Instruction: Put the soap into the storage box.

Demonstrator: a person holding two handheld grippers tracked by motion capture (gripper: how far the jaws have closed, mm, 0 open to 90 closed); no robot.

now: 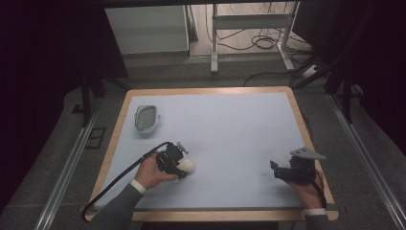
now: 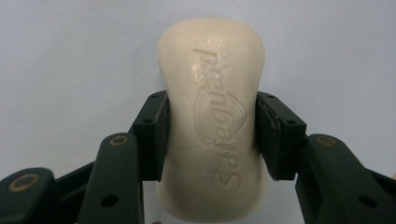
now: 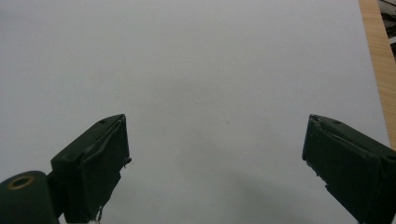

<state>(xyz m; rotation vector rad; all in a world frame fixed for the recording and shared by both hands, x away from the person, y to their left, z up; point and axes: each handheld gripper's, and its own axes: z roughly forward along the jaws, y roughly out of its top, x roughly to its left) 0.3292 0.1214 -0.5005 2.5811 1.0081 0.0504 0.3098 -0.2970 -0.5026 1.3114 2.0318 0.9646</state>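
The left tongs (image 2: 212,135) pinch a cream oval bar of soap (image 2: 214,116) at its middle, near left on the pale blue tabletop (image 1: 230,129). A white slotted soap dish (image 1: 145,118) lies far left. The right tongs (image 3: 217,163), near right, are spread apart.

your table (image 1: 249,100) has a pale blue-grey top with a light wooden rim. a white soap dish (image 1: 146,118) lies near its far left corner. a cream soap bar (image 1: 187,166) sits toward your near left, well apart from it.
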